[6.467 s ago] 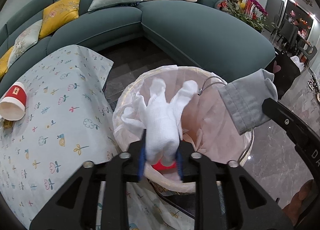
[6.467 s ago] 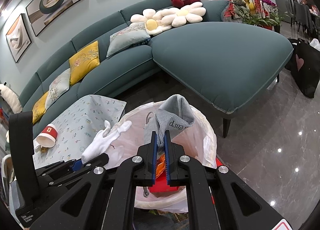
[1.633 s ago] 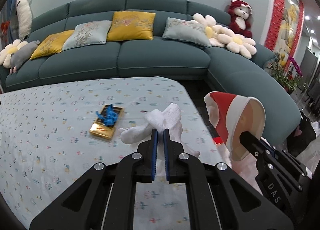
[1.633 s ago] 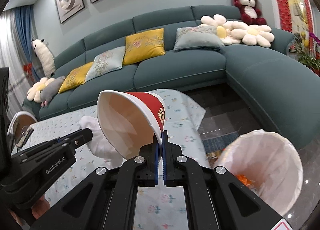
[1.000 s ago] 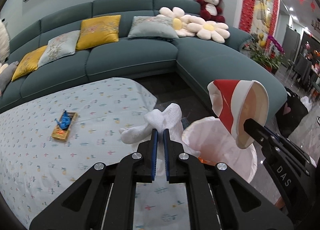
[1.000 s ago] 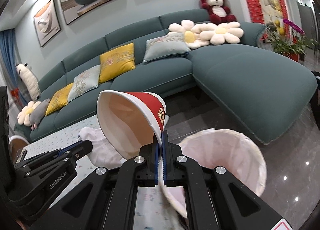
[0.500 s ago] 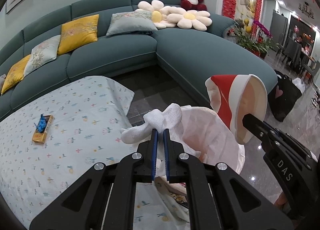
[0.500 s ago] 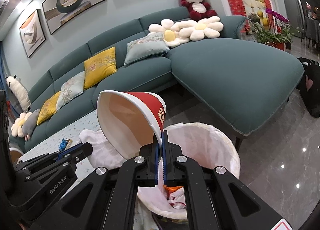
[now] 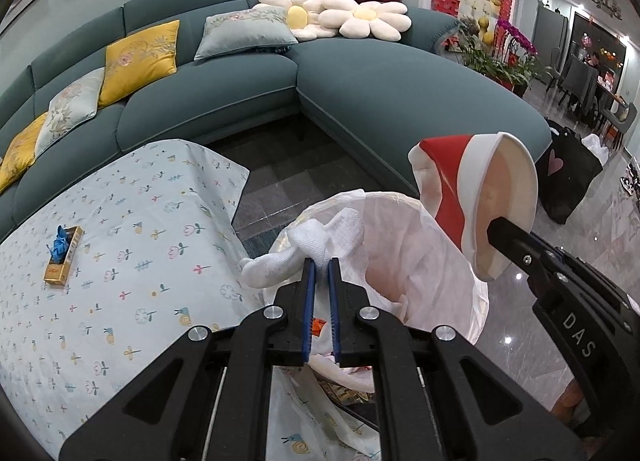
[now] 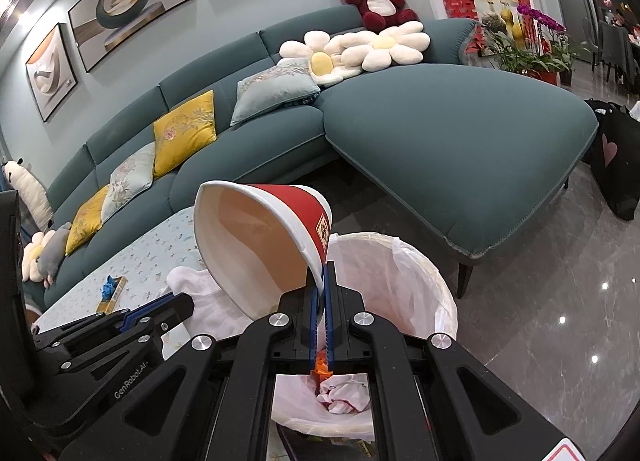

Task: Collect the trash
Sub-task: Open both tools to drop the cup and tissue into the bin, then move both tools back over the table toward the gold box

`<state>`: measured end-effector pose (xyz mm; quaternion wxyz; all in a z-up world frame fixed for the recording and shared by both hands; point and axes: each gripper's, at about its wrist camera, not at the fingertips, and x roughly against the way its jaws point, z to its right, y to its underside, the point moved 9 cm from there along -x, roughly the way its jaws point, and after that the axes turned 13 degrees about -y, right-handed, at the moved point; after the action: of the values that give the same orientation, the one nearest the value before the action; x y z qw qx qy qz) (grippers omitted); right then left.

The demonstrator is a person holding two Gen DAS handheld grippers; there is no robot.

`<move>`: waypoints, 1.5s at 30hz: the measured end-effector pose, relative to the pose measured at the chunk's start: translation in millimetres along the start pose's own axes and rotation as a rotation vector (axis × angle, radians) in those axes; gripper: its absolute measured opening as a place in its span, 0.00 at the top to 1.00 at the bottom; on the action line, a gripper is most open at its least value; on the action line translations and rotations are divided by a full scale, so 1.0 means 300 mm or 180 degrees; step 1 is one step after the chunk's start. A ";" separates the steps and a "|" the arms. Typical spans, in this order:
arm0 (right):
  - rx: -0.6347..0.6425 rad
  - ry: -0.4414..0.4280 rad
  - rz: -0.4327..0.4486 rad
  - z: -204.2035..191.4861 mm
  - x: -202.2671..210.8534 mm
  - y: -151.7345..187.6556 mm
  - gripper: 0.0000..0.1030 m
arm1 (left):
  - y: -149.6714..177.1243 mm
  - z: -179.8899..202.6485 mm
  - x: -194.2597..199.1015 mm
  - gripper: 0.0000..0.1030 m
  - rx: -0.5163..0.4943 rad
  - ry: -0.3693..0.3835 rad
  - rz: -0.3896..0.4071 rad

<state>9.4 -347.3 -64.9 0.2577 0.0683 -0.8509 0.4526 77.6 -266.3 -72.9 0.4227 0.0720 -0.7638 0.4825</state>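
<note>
The bin [image 10: 424, 289], lined with a white bag, holds white crumpled paper and something orange. The left gripper [image 9: 321, 261] pinches a white cloth [image 9: 320, 239] over the bin. The right gripper [image 10: 322, 267] pinches the rim of a red cup [image 10: 264, 237], which is empty, above the bin. Its side reads "DAS"; the left one reads "GenRobot.AI".

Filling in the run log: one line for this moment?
left gripper: shut on white cloth | right gripper: shut on paper cup | both over bin
</note>
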 end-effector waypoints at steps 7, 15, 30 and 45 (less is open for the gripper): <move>-0.0042 0.0035 -0.0046 0.037 -0.021 0.015 0.97 | 0.006 0.020 -0.055 0.84 -0.0030 0.0007 -0.0079; -0.0044 0.0063 -0.0083 0.047 -0.055 0.031 0.88 | 0.005 -0.005 -0.079 0.60 0.0048 -0.0087 -0.0063; 0.0095 -0.0016 -0.0088 -0.037 -0.061 0.025 0.85 | 0.015 -0.158 -0.051 0.44 0.0295 -0.0266 -0.0033; 0.0426 -0.0207 -0.0217 -0.283 -0.113 0.042 0.85 | 0.054 -0.449 -0.040 0.43 0.0706 -0.0484 -0.0087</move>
<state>66.1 -275.7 -52.2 0.2401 0.1289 -0.8238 0.4970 154.4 -153.8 -68.7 0.3596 0.1651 -0.7345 0.5513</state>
